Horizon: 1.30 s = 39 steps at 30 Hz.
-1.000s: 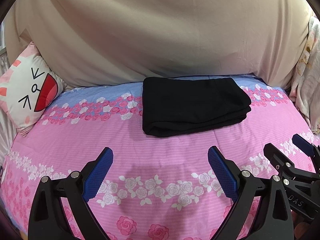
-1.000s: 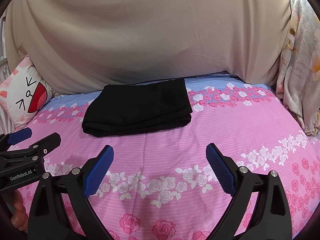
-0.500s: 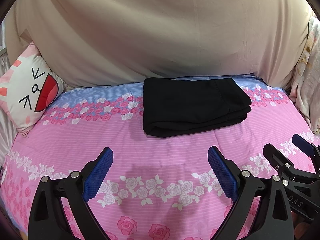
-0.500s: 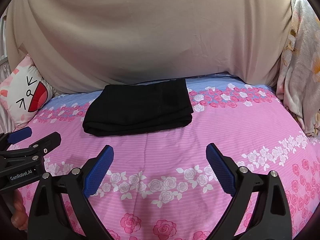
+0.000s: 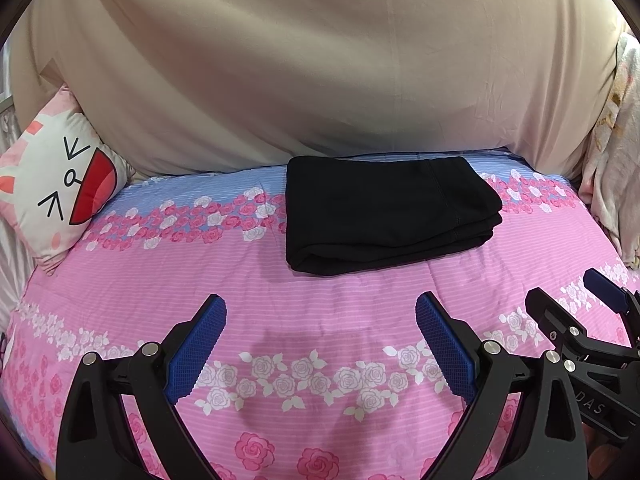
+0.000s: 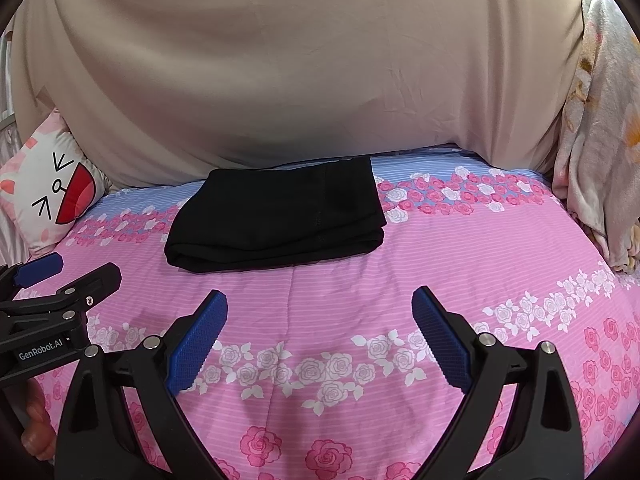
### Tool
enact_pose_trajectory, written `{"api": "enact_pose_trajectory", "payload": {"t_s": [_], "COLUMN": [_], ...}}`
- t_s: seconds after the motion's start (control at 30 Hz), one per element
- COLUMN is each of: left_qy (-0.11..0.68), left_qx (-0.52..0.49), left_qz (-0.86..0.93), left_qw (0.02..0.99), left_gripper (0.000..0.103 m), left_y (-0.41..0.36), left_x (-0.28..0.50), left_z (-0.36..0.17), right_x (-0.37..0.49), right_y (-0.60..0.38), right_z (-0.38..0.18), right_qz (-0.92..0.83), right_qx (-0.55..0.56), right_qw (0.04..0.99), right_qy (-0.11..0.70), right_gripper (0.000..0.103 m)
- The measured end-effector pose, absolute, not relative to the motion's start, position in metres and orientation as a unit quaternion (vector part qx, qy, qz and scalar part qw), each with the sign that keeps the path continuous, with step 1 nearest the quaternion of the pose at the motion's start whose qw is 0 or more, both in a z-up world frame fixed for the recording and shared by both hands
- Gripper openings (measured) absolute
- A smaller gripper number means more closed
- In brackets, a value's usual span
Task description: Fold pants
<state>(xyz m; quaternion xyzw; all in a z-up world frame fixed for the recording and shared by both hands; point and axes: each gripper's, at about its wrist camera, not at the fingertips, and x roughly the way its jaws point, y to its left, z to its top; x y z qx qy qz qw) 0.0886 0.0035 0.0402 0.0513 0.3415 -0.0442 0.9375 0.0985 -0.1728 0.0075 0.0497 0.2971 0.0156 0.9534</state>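
Beige sheet (image 5: 320,60) is hanging behind the bed (image 5: 340,320), which is wearing a pink rose-print cover. Black pants (image 5: 384,212) are lying folded in a neat stack at its far side. Cat-face pillow (image 5: 60,188) is leaning far left. Left claw (image 5: 320,344) and right claw (image 6: 320,336) are both hovering released, grasping nothing, well short of the pants.

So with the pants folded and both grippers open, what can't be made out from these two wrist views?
- How many layers the black folded pants hold: both views show only the stacked edges, too dark to count.
- The pants' far edge: lost in shadow under the beige sheet.
- The cat-face pillow: cut off by the left edge in both views.
- The person's hands: hidden behind the left gripper and right gripper.
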Motion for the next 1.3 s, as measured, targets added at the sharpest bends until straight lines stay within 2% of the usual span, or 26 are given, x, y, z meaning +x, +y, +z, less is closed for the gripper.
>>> {"api": "enact_pose_trajectory", "payload": {"t_s": [1.3], "left_qy": [0.342], "left_qx": [0.056], "left_qz": [-0.045], "left_qw": [0.937], "left_gripper": [0.094], "left_y": [0.0031], "left_x": [0.0915], "left_z": [0.0407], "right_x": [0.1004], "right_y": [-0.1728], "right_z": [0.0069], "right_qz": [0.016], "right_qx": [0.049], "right_qw": [0.953], "right_qy": [0.298], "right_gripper": [0.091]}}
